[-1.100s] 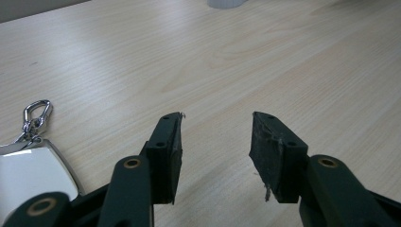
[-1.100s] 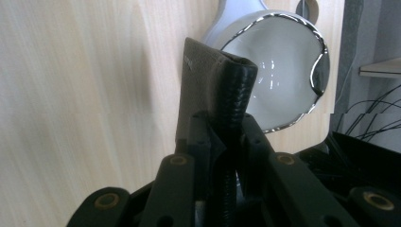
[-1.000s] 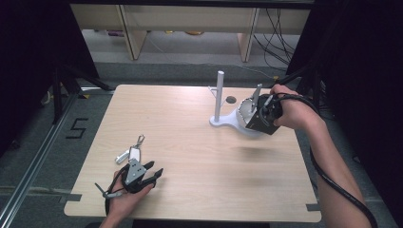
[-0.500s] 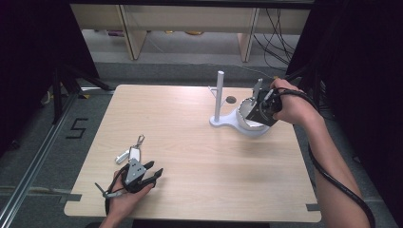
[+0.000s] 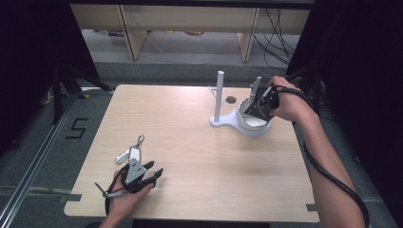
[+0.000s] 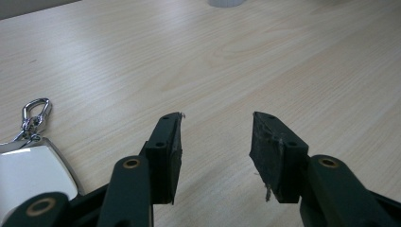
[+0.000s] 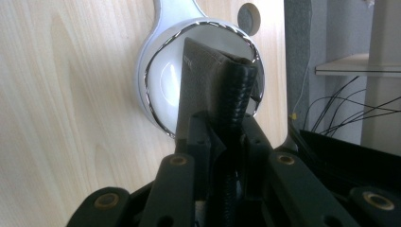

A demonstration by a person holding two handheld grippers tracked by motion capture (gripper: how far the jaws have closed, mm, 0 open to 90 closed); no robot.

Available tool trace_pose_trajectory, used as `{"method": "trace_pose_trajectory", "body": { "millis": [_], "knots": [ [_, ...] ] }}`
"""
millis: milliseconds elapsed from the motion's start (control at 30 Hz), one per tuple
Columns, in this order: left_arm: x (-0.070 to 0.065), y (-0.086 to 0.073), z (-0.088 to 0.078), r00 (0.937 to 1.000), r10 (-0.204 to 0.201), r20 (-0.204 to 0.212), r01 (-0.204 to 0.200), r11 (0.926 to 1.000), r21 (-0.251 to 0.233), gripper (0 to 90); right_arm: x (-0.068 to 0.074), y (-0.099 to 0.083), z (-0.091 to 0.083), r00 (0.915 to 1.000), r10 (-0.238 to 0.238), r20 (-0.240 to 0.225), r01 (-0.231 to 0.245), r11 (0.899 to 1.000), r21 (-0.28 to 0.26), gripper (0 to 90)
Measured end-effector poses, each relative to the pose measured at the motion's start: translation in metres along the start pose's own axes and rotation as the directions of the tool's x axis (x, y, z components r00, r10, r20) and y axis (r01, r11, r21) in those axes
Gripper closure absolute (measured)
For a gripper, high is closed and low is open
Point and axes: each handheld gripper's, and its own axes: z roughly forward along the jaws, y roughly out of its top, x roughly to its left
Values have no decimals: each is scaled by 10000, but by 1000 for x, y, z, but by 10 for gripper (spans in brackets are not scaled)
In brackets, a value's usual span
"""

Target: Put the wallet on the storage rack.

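Note:
A white stand has an upright post (image 5: 219, 95) and a round dish (image 5: 256, 129) with a chrome rim (image 7: 156, 66), at the table's far right. My right gripper (image 5: 256, 103) hangs over the dish, shut on a dark folded wallet (image 7: 215, 75) that points down into the bowl. A key ring with a silver tag (image 5: 132, 152) and a snap hook (image 6: 36, 112) lies near the front left. My left gripper (image 5: 153, 175) rests on the table just in front of the key ring, open (image 6: 215, 142) with bare wood between its fingers.
The wooden table (image 5: 190, 142) has a round cable hole (image 5: 231, 100) behind the stand. Shelves and loose cables lie on the floor beyond the far edge. A taped "5" marks the floor at the left.
My right gripper has shifted slightly farther over the dish with the wallet in it. The left gripper has stayed still.

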Motion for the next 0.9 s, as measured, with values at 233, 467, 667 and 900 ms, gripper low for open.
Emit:
{"method": "trace_pose_trajectory", "body": {
  "millis": [233, 467, 667, 900],
  "knots": [
    [0, 0, 0, 10000, 30, 8, -30, 10000, 9, 529, -2, 3, 11, 9999, 118, 61, -118, 9999, -58, 789],
    [0, 0, 0, 10000, 14, 21, -14, 10000, 14, 529, -5, 7, 18, 9997, 254, 3, -254, 9997, -28, 788],
    [-1, 0, 0, 10000, 52, -25, -51, 10000, 63, 529, -6, 9, 24, 9996, 253, -86, -253, 9997, -50, 787],
    [-1, 0, 0, 10000, 44, -8, -44, 10000, 53, 529, -8, 8, 31, 9989, 415, -203, -417, 9991, -59, 786]
  ]
}}
